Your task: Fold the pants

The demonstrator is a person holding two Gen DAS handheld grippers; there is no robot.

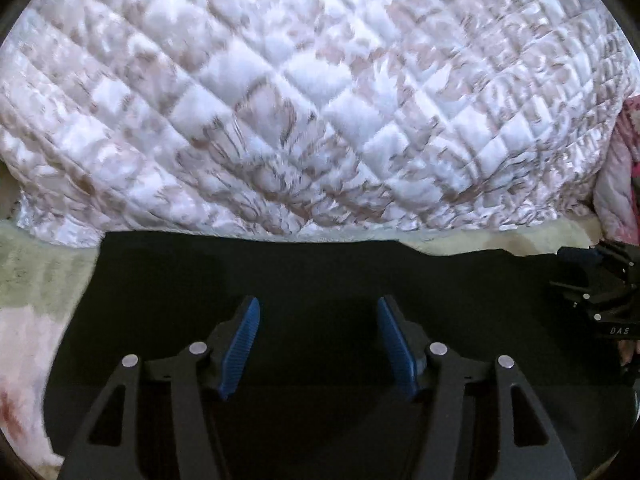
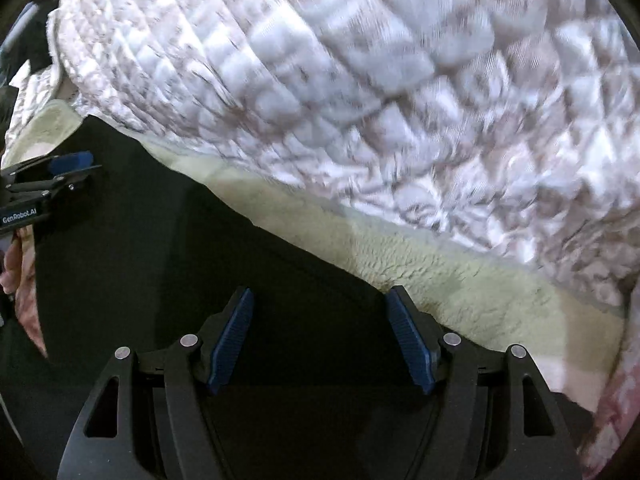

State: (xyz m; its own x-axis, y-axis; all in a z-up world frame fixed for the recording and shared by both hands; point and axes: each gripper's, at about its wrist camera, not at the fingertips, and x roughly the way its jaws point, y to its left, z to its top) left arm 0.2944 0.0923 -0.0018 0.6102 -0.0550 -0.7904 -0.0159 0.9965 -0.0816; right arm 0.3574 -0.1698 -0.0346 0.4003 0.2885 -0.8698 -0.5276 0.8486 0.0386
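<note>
The black fabric pants [image 1: 320, 272] are seen spread flat across the lower half of the left wrist view, from 8 o'clock to 4 o'clock, on a pale green fleecy blanket [image 1: 44, 268] that shows at 9 o'clock and in a thin strip along the far edge of the pants. Beyond that edge, from 10 o'clock to 2 o'clock, a white quilted bedspread with a beige leaf print [image 1: 304, 80] is draped. The left gripper [image 1: 319, 308] is held above the pants with its jaws standing wide apart; the blue ribbed pads [image 1: 240, 348] are clear of the cloth and nothing is gripped between them. In the right wrist view the pants [image 2: 168, 248] fill the area from 6 o'clock to 9 o'clock, their edge running diagonally toward 4 o'clock against the fleecy blanket [image 2: 460, 280], with the bedspread [image 2: 360, 80] above. The right gripper [image 2: 320, 300] is likewise held with its jaws wide apart over the pants' edge, and nothing is held. The left gripper [image 2: 64, 168] is visible at 9 o'clock there; part of a hand [image 2: 18, 264] is glimpsed below it.
</note>
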